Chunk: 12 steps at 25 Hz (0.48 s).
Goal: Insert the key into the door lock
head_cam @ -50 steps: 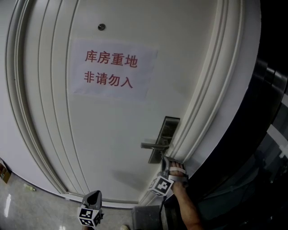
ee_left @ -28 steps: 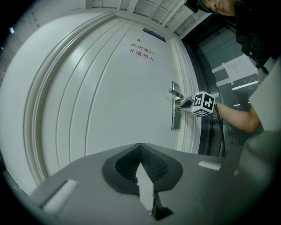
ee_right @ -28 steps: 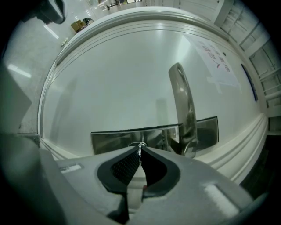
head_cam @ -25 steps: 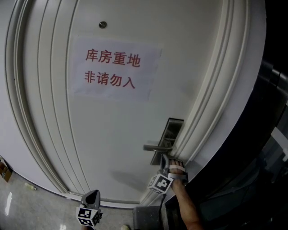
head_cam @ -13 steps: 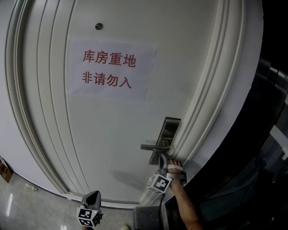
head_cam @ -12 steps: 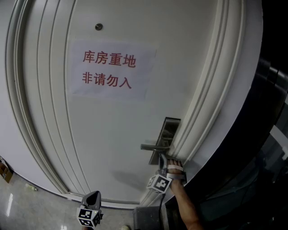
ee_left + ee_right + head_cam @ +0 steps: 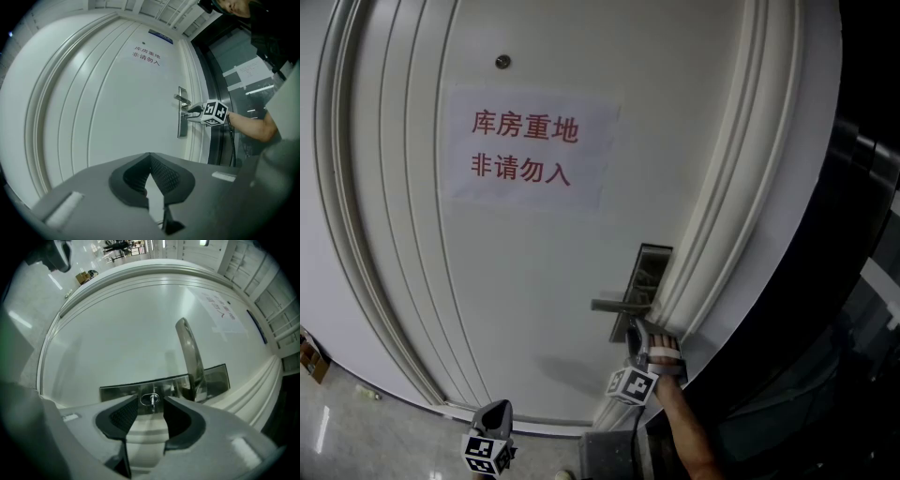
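In the right gripper view a small silver key point(image 7: 153, 399) sticks in the keyhole of the steel lock plate point(image 7: 117, 392), under the lever handle point(image 7: 190, 357). My right gripper point(image 7: 151, 404) points straight at it. Its jaws are opening, with the key in the gap and neither pad touching it. From the head view the right gripper point(image 7: 638, 339) sits at the lock plate point(image 7: 651, 267) below the handle point(image 7: 614, 305). My left gripper point(image 7: 494, 407) hangs low, well left of the lock. Its fingertips meet with nothing between them point(image 7: 150, 157).
The white panelled door point(image 7: 544, 281) carries a paper sign point(image 7: 525, 150) with red characters and a peephole point(image 7: 502, 62). Moulded frame trim point(image 7: 722, 234) runs just right of the lock, with a dark glass wall point(image 7: 853, 281) beyond. Grey floor point(image 7: 337, 431) shows at lower left.
The head view shifts slightly. The right gripper stays at the lock plate and the left gripper keeps its place low by the door.
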Motion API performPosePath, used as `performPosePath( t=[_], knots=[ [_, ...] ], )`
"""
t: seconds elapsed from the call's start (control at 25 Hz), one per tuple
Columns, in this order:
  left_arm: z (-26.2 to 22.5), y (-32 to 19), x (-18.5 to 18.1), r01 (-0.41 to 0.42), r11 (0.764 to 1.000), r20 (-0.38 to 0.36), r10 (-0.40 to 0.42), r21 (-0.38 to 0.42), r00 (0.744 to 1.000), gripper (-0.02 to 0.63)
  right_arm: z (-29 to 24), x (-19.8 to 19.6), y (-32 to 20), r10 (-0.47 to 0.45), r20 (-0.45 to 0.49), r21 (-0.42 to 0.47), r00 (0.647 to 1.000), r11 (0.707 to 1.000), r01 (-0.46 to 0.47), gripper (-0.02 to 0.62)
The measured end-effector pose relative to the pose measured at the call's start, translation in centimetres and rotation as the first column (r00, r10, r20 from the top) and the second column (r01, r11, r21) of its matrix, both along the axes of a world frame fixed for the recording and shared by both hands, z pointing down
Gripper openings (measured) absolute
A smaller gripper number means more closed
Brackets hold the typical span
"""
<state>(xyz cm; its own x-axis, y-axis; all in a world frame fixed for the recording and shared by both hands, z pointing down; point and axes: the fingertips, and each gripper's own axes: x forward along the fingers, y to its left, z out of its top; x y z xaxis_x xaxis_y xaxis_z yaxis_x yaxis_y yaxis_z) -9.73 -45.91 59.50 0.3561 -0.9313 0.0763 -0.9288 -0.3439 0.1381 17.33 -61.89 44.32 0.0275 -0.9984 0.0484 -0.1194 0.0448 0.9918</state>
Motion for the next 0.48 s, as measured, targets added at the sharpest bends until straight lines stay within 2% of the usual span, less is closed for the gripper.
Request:
performPosePath(
  t=[0.4,0.48],
  knots=[
    [-0.1,0.9,-0.4,0.004,1.0,0.003,-0.004,0.005,1.0,0.002,-0.7,-0.3,1.4,-0.009,0.025,0.023,1.0,1.0,0.008,0.17],
    [-0.2,1.2,-0.4,0.001,1.0,0.003,-0.001,0.008,1.0,0.002,-0.8,-0.5,1.9,-0.012,0.026,0.025,1.0,1.0,0.012,0.154]
  ],
)
